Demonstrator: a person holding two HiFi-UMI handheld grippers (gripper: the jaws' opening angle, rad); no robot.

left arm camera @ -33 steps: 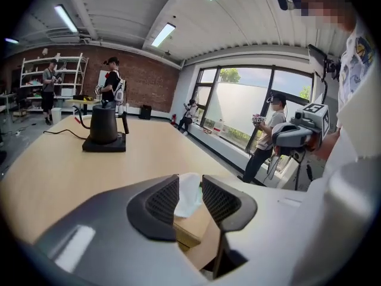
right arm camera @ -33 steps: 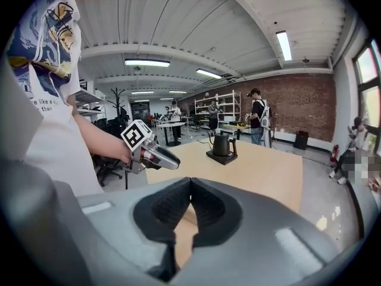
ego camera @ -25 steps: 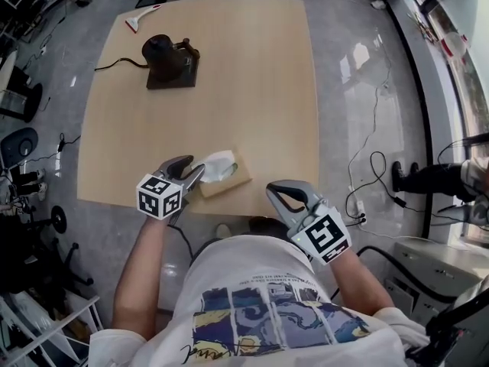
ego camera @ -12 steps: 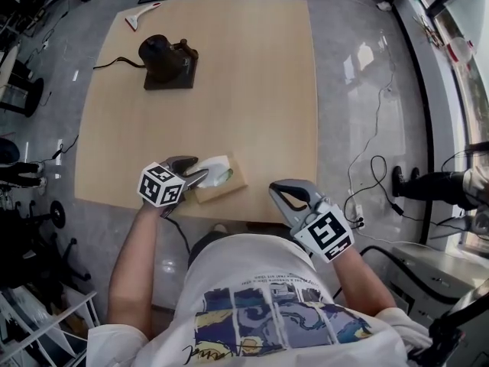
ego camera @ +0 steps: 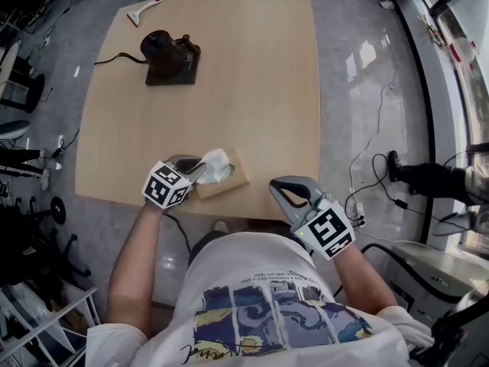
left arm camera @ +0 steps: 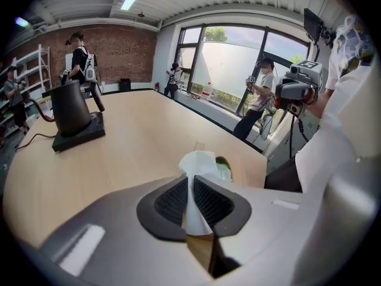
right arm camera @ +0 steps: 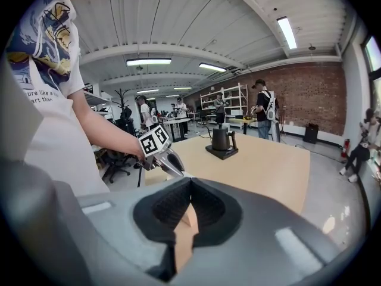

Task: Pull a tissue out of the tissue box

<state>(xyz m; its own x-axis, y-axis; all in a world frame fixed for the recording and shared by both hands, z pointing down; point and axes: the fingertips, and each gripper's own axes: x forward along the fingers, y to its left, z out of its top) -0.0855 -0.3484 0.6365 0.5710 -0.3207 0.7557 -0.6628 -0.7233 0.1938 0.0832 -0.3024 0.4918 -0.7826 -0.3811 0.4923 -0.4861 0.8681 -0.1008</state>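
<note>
A tan tissue box [ego camera: 229,180] lies near the front edge of the wooden table [ego camera: 252,90], and a white tissue [ego camera: 216,162] stands up out of its slot. My left gripper [ego camera: 200,168] comes down on it from the left. Its jaws are closing, and the left gripper view shows the tissue [left arm camera: 199,161] pinched between the ribbed pads [left arm camera: 172,200], with the box's tan top below them. To the right of the box, off the table's front edge, my right gripper [ego camera: 277,186] hangs with its jaws together and nothing in them. The right gripper view shows the left gripper [right arm camera: 171,163] by the box.
At the table's far left, a black kettle [ego camera: 163,50] stands on a dark base with a cable trailing left. A white-handled tool [ego camera: 144,11] lies at the far left corner. Shelving and chairs line the left; cables cross the glossy floor at the right.
My left gripper has sunk onto the tissue, rolled a little, and its jaws have gone from wide open to closed on the tissue. The right gripper has hardly moved.
</note>
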